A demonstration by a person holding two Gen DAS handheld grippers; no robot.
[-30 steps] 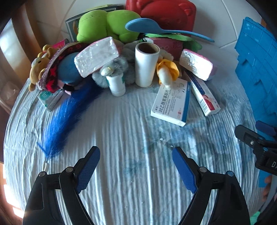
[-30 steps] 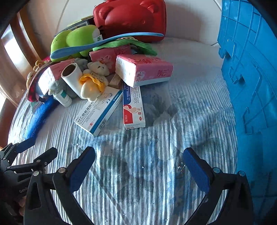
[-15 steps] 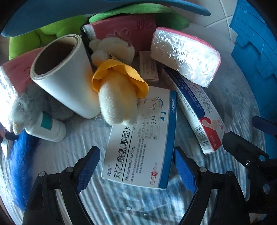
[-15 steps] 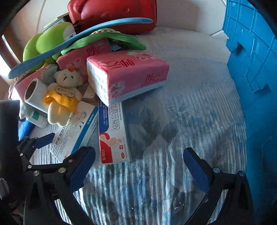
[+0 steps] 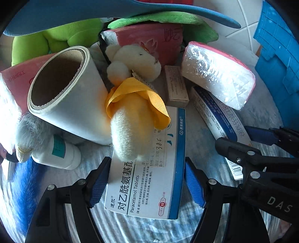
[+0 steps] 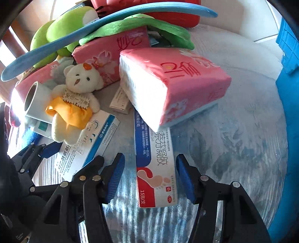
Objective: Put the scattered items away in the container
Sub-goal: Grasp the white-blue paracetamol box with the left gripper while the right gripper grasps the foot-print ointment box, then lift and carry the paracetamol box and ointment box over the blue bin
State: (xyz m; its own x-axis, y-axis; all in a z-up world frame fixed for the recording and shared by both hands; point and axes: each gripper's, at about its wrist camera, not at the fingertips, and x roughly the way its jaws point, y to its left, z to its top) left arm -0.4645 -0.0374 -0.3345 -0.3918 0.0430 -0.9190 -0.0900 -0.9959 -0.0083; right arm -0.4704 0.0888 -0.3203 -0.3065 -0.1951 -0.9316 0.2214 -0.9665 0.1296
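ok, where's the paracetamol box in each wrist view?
Left wrist: the paracetamol box lies bottom centre, between the open fingers of the left gripper.
Right wrist: the box lies lower left, left of the right gripper, with the left gripper's fingers on either side of it.
Shared landmark: the teddy bear in the yellow dress, lying on the box's far end.

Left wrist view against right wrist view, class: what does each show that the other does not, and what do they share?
Only the left wrist view shows the left gripper open astride the Paracetamol box. Only the right wrist view shows the right gripper open astride the foot-cream box, plus the teddy bear's face and the red case. Both show the bear, both boxes, the paper roll and the pink tissue pack.
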